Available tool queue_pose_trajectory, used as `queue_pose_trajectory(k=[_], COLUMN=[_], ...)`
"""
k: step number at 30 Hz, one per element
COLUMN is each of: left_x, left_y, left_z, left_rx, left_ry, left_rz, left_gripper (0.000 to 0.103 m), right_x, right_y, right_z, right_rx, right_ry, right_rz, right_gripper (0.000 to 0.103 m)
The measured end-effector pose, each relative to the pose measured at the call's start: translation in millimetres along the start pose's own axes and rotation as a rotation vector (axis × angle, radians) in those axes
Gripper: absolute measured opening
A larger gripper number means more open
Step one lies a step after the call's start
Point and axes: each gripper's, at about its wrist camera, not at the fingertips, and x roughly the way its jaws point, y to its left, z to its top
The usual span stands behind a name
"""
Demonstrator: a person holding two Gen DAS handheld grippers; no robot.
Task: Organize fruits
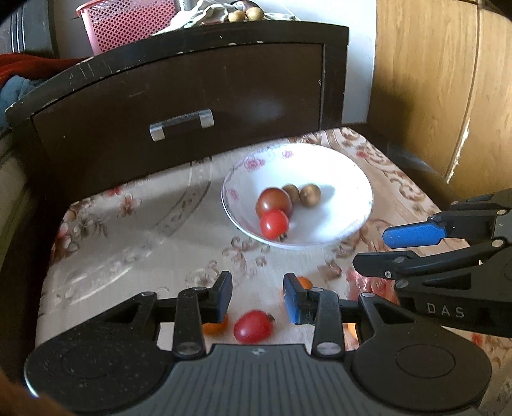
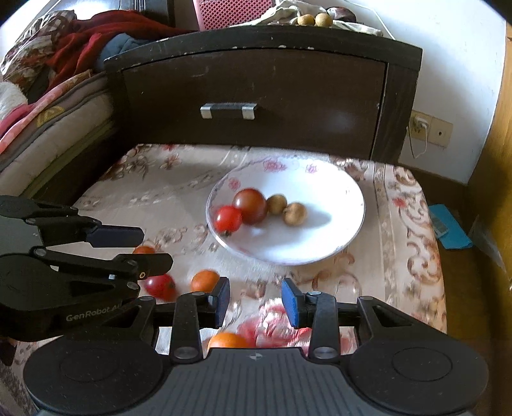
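Note:
A white floral bowl stands on a floral-cloth table. It holds a dark red tomato, a bright red tomato and two brown longans. Loose on the cloth lie a red tomato and orange fruits. My left gripper hovers open just above the loose red tomato, holding nothing. To its right, my right gripper is open and empty, in front of the bowl.
A dark nightstand with a metal drawer handle rises right behind the table; a pink basket and cloth sit on top. Bedding lies left, a wooden wardrobe right, a blue object on the floor.

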Motion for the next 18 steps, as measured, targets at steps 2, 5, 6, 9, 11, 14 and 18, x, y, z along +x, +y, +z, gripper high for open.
queue_pose_trajectory(k=[2,5,6,9,11,14,18], left_x=[-2,-5,-5,-7,-8,-8,-9], left_y=[-2,-5,-5,-7,-8,-9,-8], left_z=[-4,-10,-12,-17,-19,-23,-28], left_rx=[0.006,0.018,0.020,0.028,0.031,0.034,0.035], left_ry=[0.007,0.021,0.025,0.037,0.044,0.053,0.066], left_rz=[-0.004,-0.007,-0.009,-0.012,-0.014,-0.014,-0.012], left_gripper=[0.043,0.043,0.043,0.043,0.043,0.043,0.044], right_x=[-1,-3,-4,-7,-8,-9,-8], right_y=[2,4,5,8,10,13,14], right_z=[-5,-9,-10,-12,-13,-16,-19], right_rx=[0.001,0.002,0.002,0.001,-0.001,-0.009,-0.012], right_ry=[0.011,0.024,0.026,0.027,0.029,0.035,0.048], right_rz=[0.002,0.004,0.006,0.012,0.016,0.023,0.022], right_gripper=[0.031,0.031,0.031,0.034,0.035,0.035,0.035])
